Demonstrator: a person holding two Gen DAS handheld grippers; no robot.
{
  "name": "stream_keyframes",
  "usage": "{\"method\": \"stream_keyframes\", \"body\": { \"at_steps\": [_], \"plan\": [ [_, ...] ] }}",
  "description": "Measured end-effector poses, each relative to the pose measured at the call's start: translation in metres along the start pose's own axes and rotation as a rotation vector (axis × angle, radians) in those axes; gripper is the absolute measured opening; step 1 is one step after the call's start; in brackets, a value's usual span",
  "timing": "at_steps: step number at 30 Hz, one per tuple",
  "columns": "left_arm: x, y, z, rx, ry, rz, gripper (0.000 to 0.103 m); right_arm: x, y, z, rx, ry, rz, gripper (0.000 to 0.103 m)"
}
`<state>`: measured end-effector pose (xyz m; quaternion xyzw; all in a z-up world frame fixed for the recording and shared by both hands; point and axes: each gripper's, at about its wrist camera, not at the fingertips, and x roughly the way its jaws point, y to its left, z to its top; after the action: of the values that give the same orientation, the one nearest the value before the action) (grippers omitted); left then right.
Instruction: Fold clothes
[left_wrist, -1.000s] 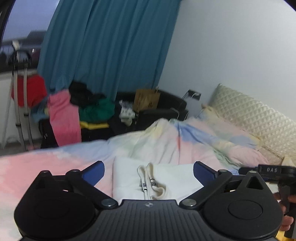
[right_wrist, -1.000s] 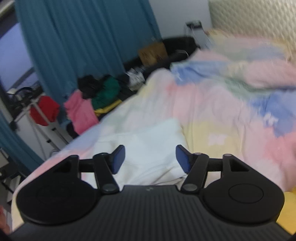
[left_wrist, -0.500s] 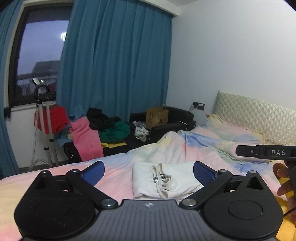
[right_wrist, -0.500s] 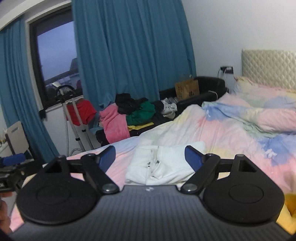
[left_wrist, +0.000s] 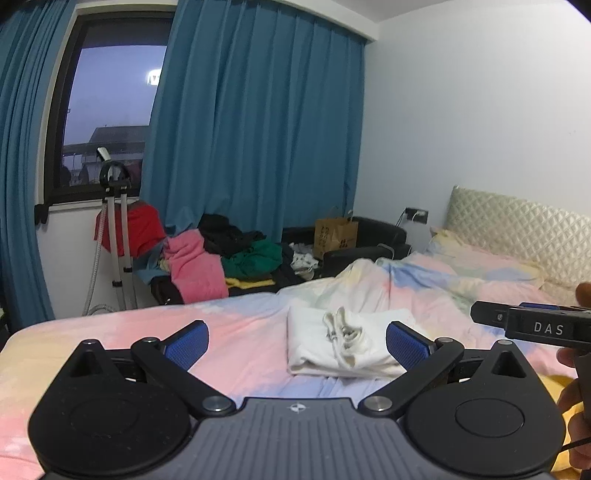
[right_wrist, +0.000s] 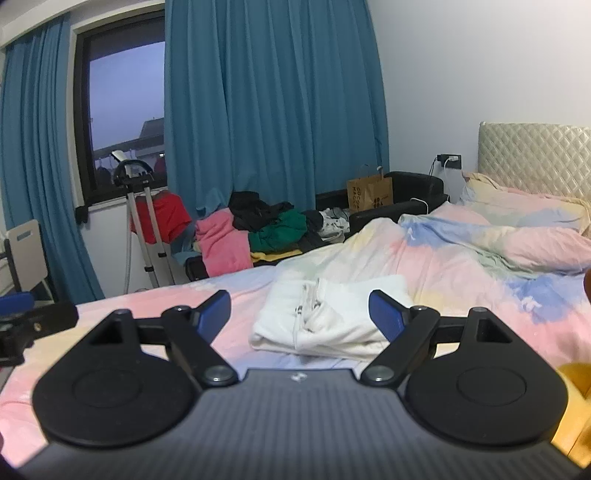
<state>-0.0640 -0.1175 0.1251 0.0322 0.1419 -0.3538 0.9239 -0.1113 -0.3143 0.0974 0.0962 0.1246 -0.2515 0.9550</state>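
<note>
A white garment (left_wrist: 343, 341) lies folded into a compact bundle on the pastel bedspread (left_wrist: 240, 332), its drawstrings showing on top. It also shows in the right wrist view (right_wrist: 328, 317). My left gripper (left_wrist: 297, 341) is open and empty, held back from the bundle and above the bed. My right gripper (right_wrist: 299, 314) is open and empty, also back from the bundle. The right gripper's side shows at the right edge of the left wrist view (left_wrist: 532, 325).
A pile of clothes (left_wrist: 229, 258) in pink, green, black and yellow sits beyond the bed's far edge. A red cloth hangs on a metal stand (left_wrist: 118, 236). A paper bag (left_wrist: 336, 232) stands on a black sofa. Pillows and a quilted headboard (left_wrist: 517, 221) lie right.
Both grippers have pulled back and risen away from the white bundle, so it looks smaller and more of the room shows. The bundle stays folded on the bed.
</note>
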Motion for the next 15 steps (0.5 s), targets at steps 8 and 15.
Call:
{"method": "stream_keyframes", "body": {
  "at_steps": [8, 15],
  "plan": [
    [0.008, 0.006, -0.032, -0.017, 0.023, 0.012, 0.103, 0.007, 0.003, -0.044, -0.024, -0.031, -0.031, 0.083],
    [0.023, 0.003, -0.052, 0.013, 0.033, 0.027, 0.103, 0.023, 0.002, -0.073, -0.048, -0.006, -0.054, 0.083]
  ]
}}
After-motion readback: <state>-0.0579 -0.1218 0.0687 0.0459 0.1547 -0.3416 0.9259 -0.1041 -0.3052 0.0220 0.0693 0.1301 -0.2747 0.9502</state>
